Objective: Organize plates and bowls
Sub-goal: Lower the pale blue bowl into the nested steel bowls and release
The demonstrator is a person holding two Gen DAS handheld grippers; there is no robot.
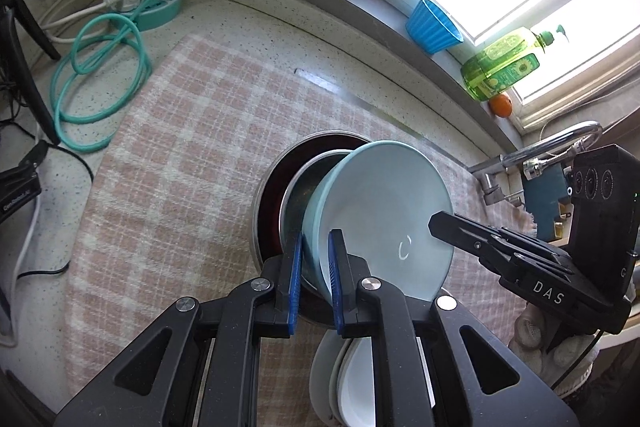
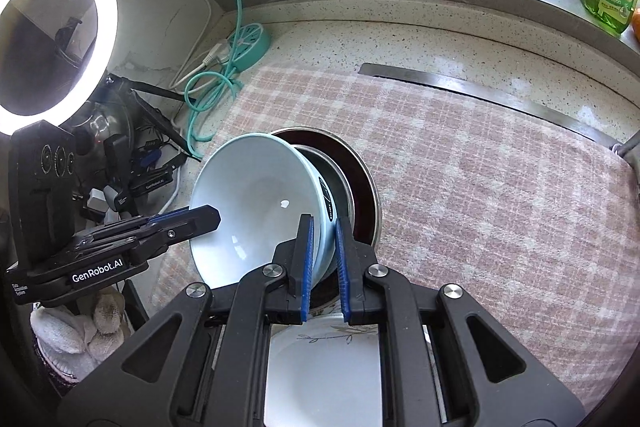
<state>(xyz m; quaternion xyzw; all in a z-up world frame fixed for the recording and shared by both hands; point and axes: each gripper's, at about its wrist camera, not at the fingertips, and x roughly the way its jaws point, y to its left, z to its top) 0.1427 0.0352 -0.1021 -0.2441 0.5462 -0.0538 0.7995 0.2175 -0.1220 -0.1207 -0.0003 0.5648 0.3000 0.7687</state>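
both grippers, left gripper (image 1: 314,259) and right gripper (image 2: 322,255), clamped narrow on opposite rims of the pale blue bowl (image 1: 380,211), tilted above the steel dish (image 2: 360,183) mid-cloth (image 1: 180,155). glazed, rigid, slippery, breakable; rim grips look sensible.

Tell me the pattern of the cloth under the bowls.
Pink-and-white checks on the cloth; right wrist view.
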